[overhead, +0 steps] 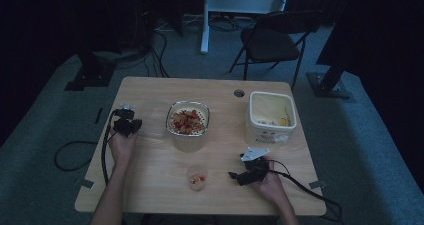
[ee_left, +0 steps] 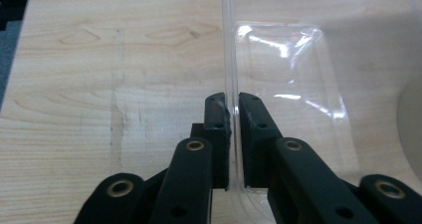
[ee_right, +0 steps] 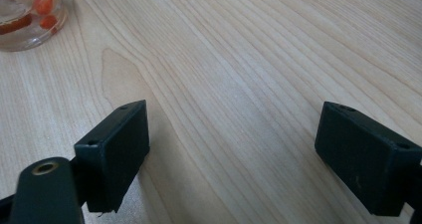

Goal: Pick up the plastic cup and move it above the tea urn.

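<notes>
On the left side of the table (overhead: 150,185), the left gripper (overhead: 131,126) had its jaws clenched on the rim of a clear lid (ee_left: 283,84). Seen from the left gripper view, the thin plastic edge ran upright between the two pads, pinched tight, with the rest of the lid stretching away to the right over the wood. From the high view, the lid (overhead: 152,119) lay just beside a tub (overhead: 188,127) of reddish and pale food at the table's middle, on the tub's left.

Nearer the person, a small cup (overhead: 196,178) holding a few red and pale pieces stood well apart from the lid. A white bucket (overhead: 271,116) stood at the right, behind the right gripper (overhead: 235,175).

That right gripper rested low over bare wood with its jaws spread wide and nothing between them; its own view showed the cup (ee_right: 27,15) off at the upper left corner.
</notes>
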Demonstrator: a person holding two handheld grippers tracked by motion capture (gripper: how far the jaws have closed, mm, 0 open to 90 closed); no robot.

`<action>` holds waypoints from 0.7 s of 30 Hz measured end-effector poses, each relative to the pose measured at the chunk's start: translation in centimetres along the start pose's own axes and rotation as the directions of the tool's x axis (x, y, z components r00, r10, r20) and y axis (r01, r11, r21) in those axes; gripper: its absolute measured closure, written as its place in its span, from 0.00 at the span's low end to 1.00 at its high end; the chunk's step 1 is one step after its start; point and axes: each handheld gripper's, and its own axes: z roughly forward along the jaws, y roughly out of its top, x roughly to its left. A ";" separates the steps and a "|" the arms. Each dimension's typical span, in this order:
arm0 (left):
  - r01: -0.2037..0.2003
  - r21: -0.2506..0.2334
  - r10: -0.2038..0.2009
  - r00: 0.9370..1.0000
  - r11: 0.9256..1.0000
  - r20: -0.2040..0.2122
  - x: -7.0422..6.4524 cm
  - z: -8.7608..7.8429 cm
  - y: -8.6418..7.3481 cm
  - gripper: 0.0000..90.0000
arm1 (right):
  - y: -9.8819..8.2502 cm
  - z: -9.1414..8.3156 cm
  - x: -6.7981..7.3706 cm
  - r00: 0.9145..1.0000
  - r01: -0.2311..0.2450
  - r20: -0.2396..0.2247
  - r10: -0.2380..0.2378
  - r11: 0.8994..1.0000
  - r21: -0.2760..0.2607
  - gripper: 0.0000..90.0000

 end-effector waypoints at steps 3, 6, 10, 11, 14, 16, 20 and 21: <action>0.003 -0.016 -0.004 1.000 1.000 -0.010 0.2 -0.4 0.5 0.96 | 0.0 0.0 0.0 1.000 0.000 0.000 0.000 1.000 0.000 0.15; 0.019 -0.052 -0.019 1.000 0.998 0.002 0.6 -1.3 1.0 0.97 | 0.0 0.0 0.0 1.000 0.000 0.000 0.000 1.000 0.000 0.15; 0.039 -0.101 -0.039 0.999 0.994 0.001 1.1 -2.8 2.0 0.97 | 0.0 0.0 0.0 1.000 0.000 0.000 0.000 1.000 0.000 0.15; 0.042 -0.109 -0.042 0.999 0.993 0.004 1.2 -3.2 2.3 0.97 | 0.0 0.0 0.0 1.000 0.000 0.000 0.000 1.000 0.000 0.15; 0.049 -0.139 -0.047 0.999 0.989 0.015 1.5 -4.3 3.4 0.97 | 0.0 0.0 0.0 1.000 -0.001 0.001 0.001 1.000 0.000 0.15; 0.054 -0.162 -0.051 0.998 0.985 0.027 1.6 -5.0 4.3 0.97 | 0.0 0.0 0.0 1.000 -0.001 0.001 0.001 1.000 0.000 0.15; 0.055 -0.203 -0.049 0.998 0.978 0.036 1.6 -6.6 6.8 0.97 | 0.0 0.0 0.0 1.000 -0.001 0.001 0.001 1.000 0.000 0.15; 0.055 -0.212 -0.048 0.998 0.976 0.037 1.6 -7.0 7.4 0.97 | 0.0 0.0 0.0 1.000 -0.001 0.001 0.001 1.000 0.000 0.15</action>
